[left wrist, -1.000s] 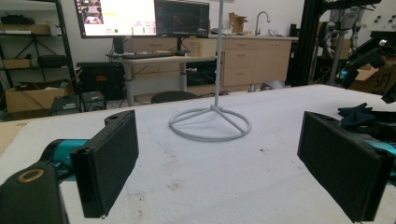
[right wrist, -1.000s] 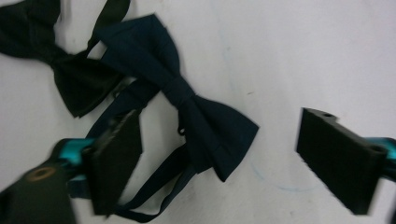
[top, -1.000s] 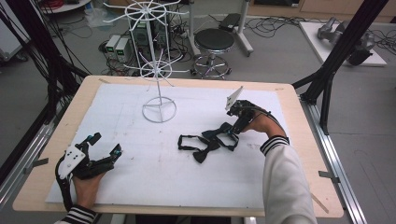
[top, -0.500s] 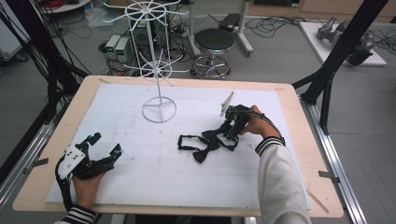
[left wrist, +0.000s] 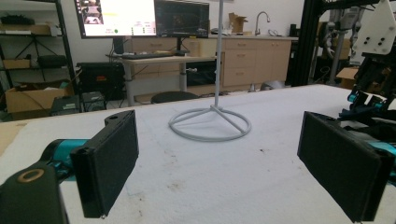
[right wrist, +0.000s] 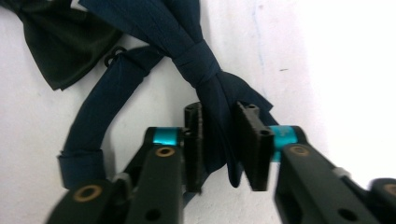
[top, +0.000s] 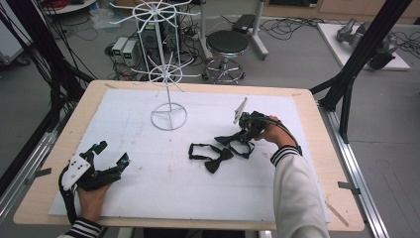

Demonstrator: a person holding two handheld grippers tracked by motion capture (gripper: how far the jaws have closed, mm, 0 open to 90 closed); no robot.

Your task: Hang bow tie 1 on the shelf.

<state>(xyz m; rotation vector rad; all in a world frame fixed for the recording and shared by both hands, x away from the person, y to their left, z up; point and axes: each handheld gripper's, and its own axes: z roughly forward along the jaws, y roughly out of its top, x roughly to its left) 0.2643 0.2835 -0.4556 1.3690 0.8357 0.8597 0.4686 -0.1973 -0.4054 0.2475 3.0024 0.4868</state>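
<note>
A navy bow tie point(top: 235, 139) lies right of centre on the white mat point(top: 163, 191). My right gripper point(top: 246, 132) is down on it. In the right gripper view, the jaws of my right gripper point(right wrist: 219, 110) pinch one wing of the navy bow tie point(right wrist: 198, 63) just below its knot. A black bow tie point(top: 218, 160) with a looped strap lies beside it, and part of this black bow tie point(right wrist: 60, 42) appears at the upper left. My left gripper point(top: 112, 151) rests at the mat's front left, open and holding nothing. Between the wide jaws of my left gripper point(left wrist: 224, 158) only mat appears.
A white wire display stand point(top: 169, 118) rises from a ring base at the back centre of the mat, and the same stand point(left wrist: 210, 124) is ahead of my left gripper. The wooden table's edge point(top: 317, 129) borders the mat. A stool and cables sit beyond the table.
My right gripper has tilted down and moved slightly left onto the navy bow tie, closing on its wing. The left gripper has stayed where it was.
</note>
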